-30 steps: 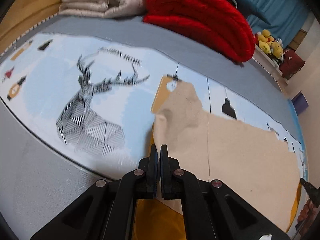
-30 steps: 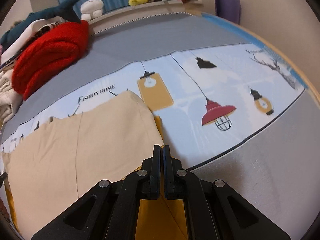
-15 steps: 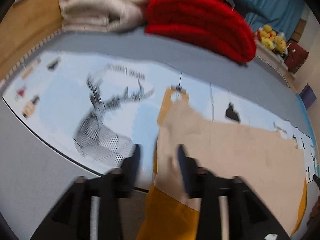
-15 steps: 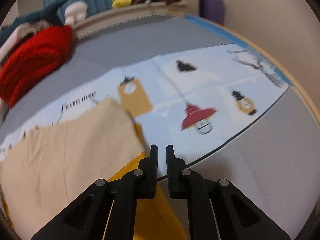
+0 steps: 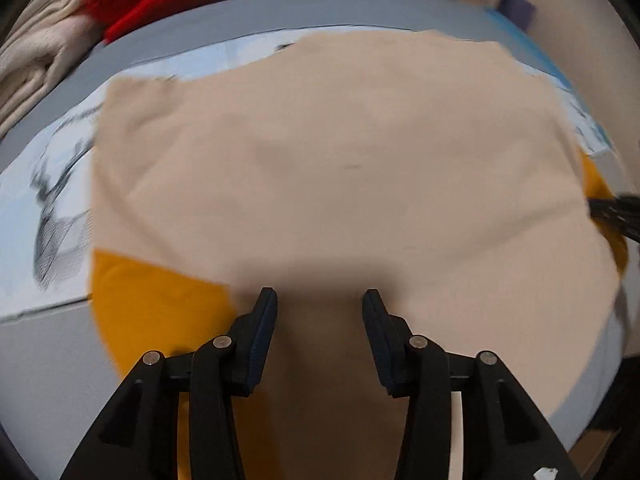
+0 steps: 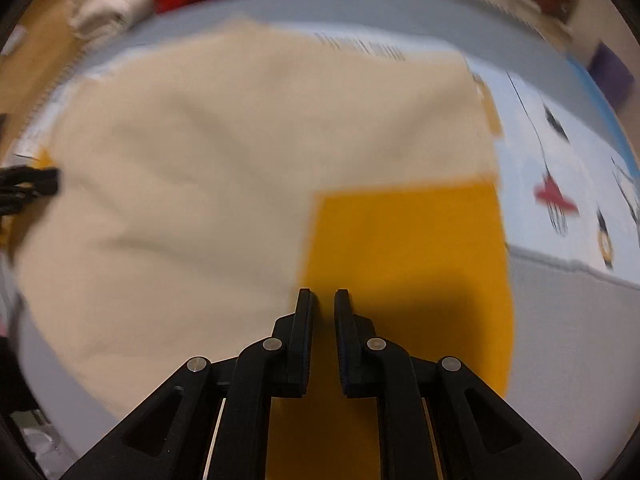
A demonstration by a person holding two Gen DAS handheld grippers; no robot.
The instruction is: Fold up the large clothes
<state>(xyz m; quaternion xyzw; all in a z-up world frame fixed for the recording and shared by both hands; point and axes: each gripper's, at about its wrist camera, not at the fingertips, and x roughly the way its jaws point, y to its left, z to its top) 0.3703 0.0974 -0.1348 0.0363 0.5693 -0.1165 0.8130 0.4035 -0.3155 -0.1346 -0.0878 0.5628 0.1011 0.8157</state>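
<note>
- The left gripper (image 5: 319,300), shut on the garment's edge a second ago, now has its jaws spread wide and holds nothing — it has let go.
- The right gripper (image 6: 324,300) has parted too, though only to a narrow gap, with nothing between the fingers.
- The beige-and-orange garment (image 5: 340,168) lies flat on the printed bedspread (image 6: 560,152), beige panel over orange — this fold looks laid, and both grippers are free for the next one.
</note>
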